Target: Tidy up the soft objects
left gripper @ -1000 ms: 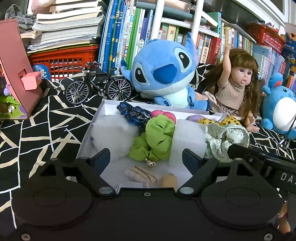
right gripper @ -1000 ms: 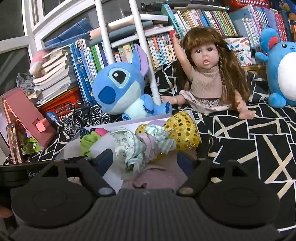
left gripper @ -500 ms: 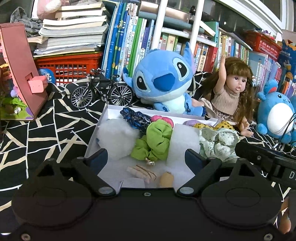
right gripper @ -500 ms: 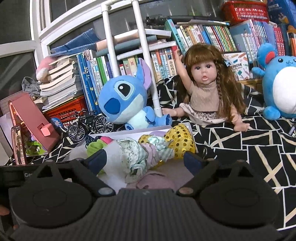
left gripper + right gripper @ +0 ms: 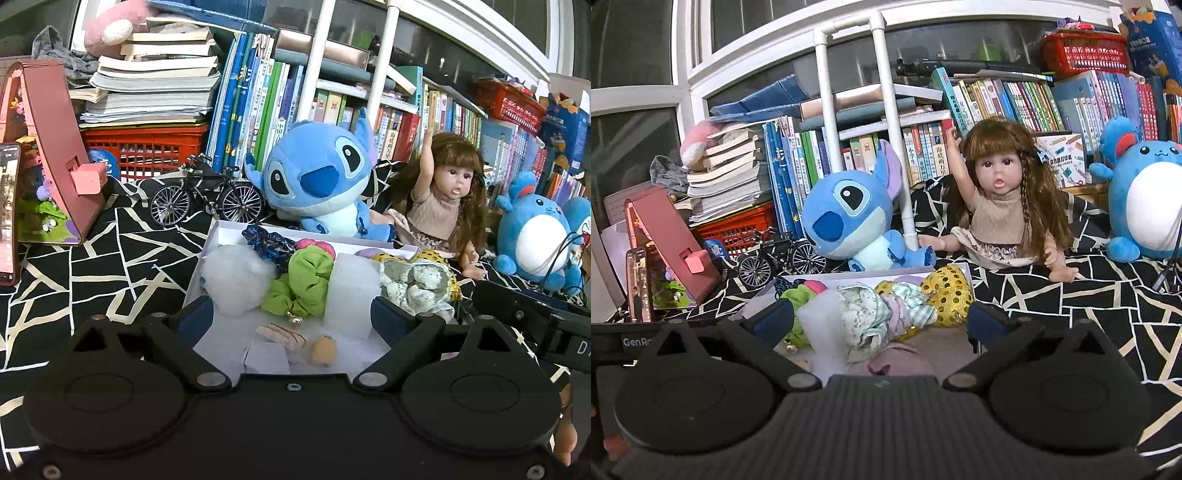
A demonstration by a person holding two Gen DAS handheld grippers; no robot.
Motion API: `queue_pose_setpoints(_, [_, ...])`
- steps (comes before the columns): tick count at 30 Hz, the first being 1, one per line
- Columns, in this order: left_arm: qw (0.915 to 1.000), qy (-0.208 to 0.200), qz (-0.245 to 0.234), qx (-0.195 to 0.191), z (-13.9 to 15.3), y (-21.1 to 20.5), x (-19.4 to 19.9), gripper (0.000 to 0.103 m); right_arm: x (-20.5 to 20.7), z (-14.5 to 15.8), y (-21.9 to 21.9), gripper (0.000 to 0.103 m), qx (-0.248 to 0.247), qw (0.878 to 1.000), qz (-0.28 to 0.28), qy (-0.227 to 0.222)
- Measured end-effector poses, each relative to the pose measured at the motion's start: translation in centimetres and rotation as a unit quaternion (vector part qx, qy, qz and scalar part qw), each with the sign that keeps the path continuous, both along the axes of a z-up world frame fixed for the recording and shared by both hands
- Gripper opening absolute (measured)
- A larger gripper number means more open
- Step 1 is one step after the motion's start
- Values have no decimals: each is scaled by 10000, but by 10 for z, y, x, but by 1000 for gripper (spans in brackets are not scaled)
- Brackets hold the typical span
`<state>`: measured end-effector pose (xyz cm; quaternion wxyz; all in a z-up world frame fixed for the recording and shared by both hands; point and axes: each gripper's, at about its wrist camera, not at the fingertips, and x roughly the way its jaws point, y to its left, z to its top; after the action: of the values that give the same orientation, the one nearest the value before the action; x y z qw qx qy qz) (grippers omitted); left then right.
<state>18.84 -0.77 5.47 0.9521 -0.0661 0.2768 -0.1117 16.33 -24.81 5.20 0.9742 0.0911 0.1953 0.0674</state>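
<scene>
Crinkled green scrunchie (image 5: 301,282), fluffy white cotton (image 5: 236,278) in white box (image 5: 236,230) — both grippers' fingers wide, just opened, empty.

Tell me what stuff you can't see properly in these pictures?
- Near end of the white box: left wrist view, hidden behind the left gripper.
- Mauve cloth: right wrist view, partly covered by the right gripper.
- Book spines: both views, lettering too small.
- Round blue plush: right wrist view, cut by the edge.

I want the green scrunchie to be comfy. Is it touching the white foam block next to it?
Touching. In the left wrist view the green scrunchie presses right against the side of the white foam block, no gap between them.
</scene>
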Motion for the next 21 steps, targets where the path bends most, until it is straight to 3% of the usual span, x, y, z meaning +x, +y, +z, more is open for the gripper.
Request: queue_pose_setpoints(21, [9998,-162,-122,47,2,8,-41,94,-28,-5,-1,103,-47,10000,-9,4])
